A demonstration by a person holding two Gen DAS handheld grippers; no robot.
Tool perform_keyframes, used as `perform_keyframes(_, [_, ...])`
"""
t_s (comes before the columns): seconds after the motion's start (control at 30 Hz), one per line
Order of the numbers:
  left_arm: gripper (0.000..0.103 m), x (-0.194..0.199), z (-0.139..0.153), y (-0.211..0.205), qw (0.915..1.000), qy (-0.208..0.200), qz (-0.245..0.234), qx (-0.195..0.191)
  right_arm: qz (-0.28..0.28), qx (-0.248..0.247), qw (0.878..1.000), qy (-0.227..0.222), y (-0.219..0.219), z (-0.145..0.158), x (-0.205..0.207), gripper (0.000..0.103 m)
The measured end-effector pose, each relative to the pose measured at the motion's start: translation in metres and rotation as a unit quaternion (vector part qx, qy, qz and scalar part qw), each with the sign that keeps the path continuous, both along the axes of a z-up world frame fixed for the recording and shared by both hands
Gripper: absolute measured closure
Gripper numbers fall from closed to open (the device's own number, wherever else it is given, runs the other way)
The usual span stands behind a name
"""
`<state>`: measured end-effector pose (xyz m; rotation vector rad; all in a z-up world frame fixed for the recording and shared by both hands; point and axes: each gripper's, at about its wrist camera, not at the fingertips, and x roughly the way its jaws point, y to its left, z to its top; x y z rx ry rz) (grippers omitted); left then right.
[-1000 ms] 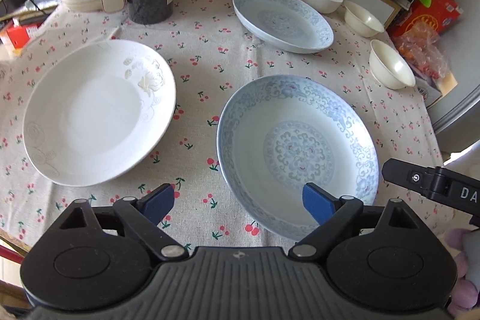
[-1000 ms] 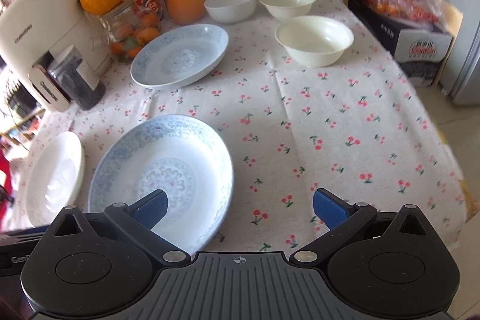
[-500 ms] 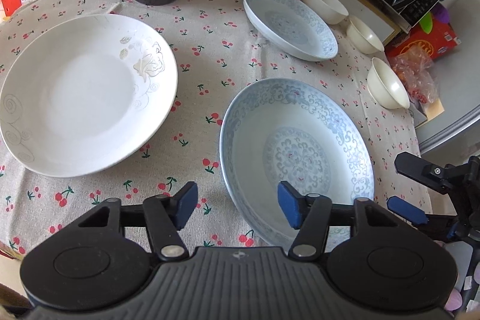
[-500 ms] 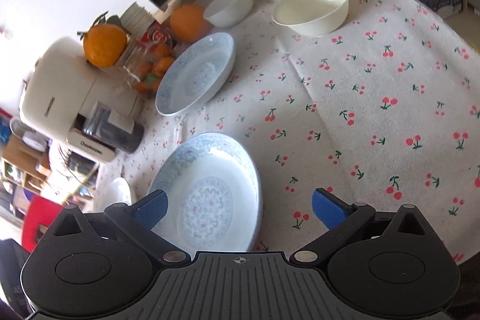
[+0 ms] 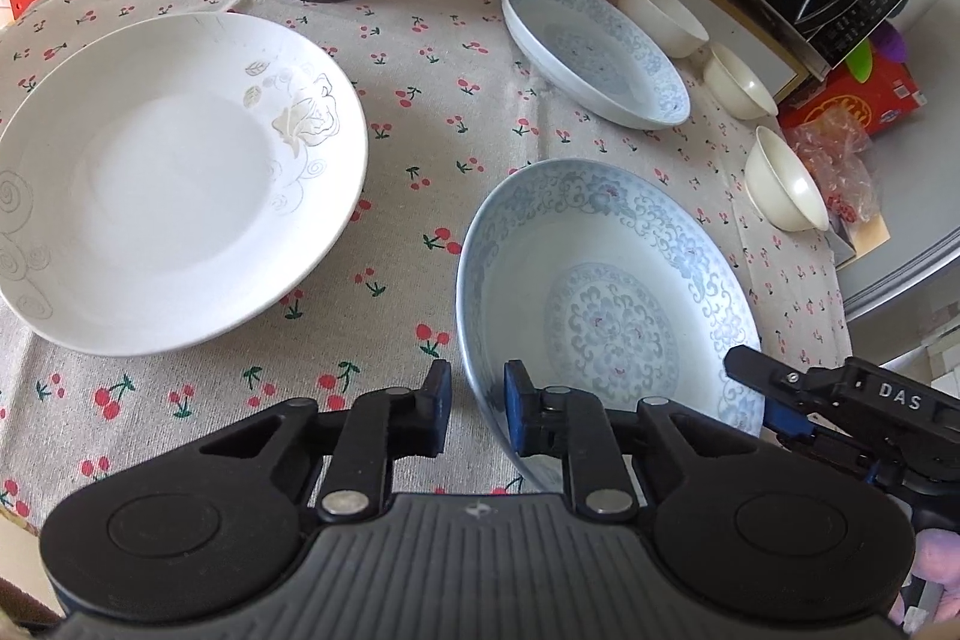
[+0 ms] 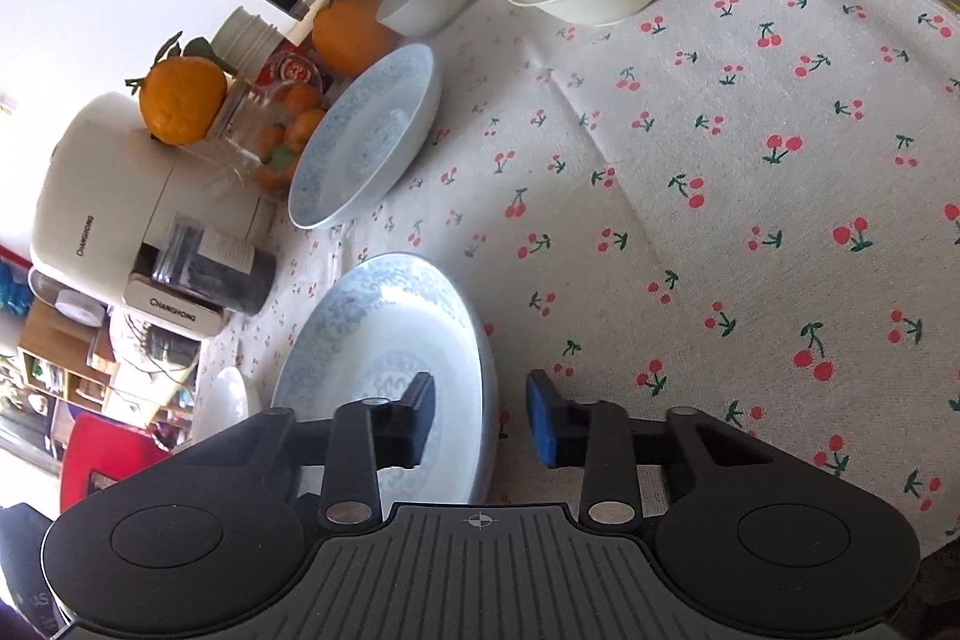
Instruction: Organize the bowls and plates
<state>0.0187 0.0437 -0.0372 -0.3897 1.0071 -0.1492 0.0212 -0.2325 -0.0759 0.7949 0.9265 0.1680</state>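
Reading CHANGHONG, the cooker [image 6: 120, 202] sits behind what seems a dark jar [image 6: 210, 274].

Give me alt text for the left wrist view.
The left gripper pinches the near rim of a blue plate, the right gripper at its right edge. A white plate, another blue plate and three bowls sit on the tablecloth.

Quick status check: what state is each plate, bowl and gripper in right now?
near blue plate: on the cloth, rim between both grippers' jaws
left gripper: jaws just closed onto its near-left rim
right gripper: jaws just closed across its right rim
far blue plate: empty, free
white plate: empty, free
three white bowls: upright, unstacked
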Motion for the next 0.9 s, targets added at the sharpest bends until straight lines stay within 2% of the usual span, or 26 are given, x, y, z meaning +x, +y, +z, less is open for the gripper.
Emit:
perform_keyframes(0.03, [0.092, 0.0, 0.0, 0.0, 1.0, 0.0, -0.002, -0.002, 0.002, -0.001, 1.0, 0.0, 0.001, -0.001, 0.0, 0.084])
perform_keyframes(0.1, [0.092, -0.001, 0.001, -0.004, 1.0, -0.003, -0.005, 0.006, 0.004, -0.015, 1.0, -0.001, 0.005, 0.0, -0.001, 0.09])
perform_keyframes(0.2, [0.092, -0.001, 0.002, -0.007, 0.9998, -0.01, -0.01, 0.014, 0.014, -0.053, 0.998, -0.013, 0.012, 0.007, -0.001, 0.09])
perform_keyframes(0.5, [0.091, 0.008, 0.005, -0.021, 0.9993, -0.031, -0.018, 0.015, -0.017, -0.058, 0.998, -0.026, 0.001, 0.012, 0.003, 0.09])
perform_keyframes(0.67, [0.091, 0.015, 0.008, -0.035, 0.9977, -0.055, -0.026, 0.029, -0.043, -0.062, 0.997, -0.032, -0.007, 0.014, 0.009, 0.09])
perform_keyframes(0.9, [0.091, 0.03, -0.002, -0.046, 0.9988, -0.038, -0.022, 0.024, -0.07, -0.078, 0.994, -0.027, -0.011, 0.014, 0.021, 0.09])
